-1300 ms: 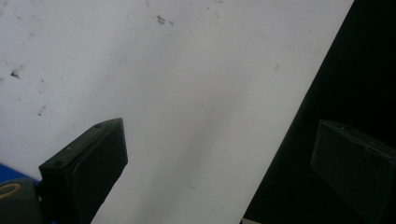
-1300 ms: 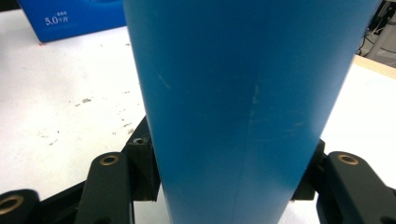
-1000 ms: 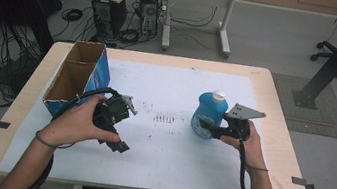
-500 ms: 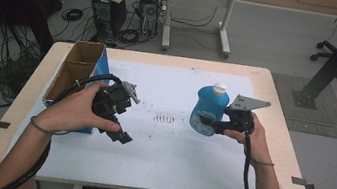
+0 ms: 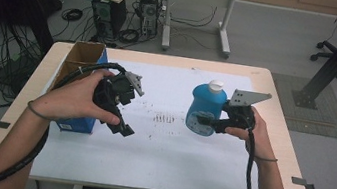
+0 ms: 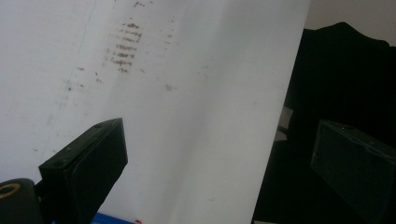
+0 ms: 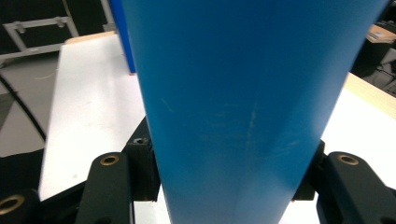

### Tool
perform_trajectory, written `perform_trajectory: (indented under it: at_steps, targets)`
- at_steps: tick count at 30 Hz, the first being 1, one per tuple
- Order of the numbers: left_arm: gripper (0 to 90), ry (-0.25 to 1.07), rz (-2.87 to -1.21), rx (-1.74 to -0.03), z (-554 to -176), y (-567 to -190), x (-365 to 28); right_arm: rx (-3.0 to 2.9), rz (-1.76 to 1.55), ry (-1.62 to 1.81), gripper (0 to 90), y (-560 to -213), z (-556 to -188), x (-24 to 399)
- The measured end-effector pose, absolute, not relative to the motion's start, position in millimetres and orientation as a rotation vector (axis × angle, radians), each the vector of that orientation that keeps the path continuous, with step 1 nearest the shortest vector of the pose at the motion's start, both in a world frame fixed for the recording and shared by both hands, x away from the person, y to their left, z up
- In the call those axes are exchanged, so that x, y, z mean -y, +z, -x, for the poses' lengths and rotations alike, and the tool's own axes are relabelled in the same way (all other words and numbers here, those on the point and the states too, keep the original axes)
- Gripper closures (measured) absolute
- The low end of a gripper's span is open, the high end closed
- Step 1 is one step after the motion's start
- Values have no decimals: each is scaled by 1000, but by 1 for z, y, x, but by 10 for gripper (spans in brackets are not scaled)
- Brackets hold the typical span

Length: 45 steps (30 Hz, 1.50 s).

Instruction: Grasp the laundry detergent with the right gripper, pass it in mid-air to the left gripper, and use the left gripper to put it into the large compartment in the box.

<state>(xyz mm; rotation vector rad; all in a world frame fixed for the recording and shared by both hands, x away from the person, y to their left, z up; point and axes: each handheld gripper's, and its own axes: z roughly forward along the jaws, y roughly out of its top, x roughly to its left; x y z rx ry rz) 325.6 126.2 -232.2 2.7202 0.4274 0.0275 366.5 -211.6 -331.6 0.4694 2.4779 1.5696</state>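
Light wooden tabletop (image 5: 276, 136), white sheet (image 5: 168, 150) covering most of it, faint brown smudges (image 5: 165, 119) near the sheet's middle, open blue cardboard box (image 5: 83, 56) at the left edge

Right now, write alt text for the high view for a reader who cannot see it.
The right gripper clamps a blue bottle with a white cap above a white-covered table. The left gripper, jaws open with nothing between them, is held beside an open cardboard box at the table's left edge.
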Motion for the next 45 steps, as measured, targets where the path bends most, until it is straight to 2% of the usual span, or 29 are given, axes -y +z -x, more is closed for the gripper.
perform_trajectory:
  at_steps: [10,23,45]
  targets:
    - [38,43,-2671,-324,-331,-188,-128,-2545,-375,1619,430,-314,-362,204]
    - [38,61,-2665,-246,-332,-162,-119,-2638,-192,1705,433,-295,-353,186]
    - [40,-3,-2677,-171,-328,-155,-99,-2724,-9,1754,433,-279,-346,147]
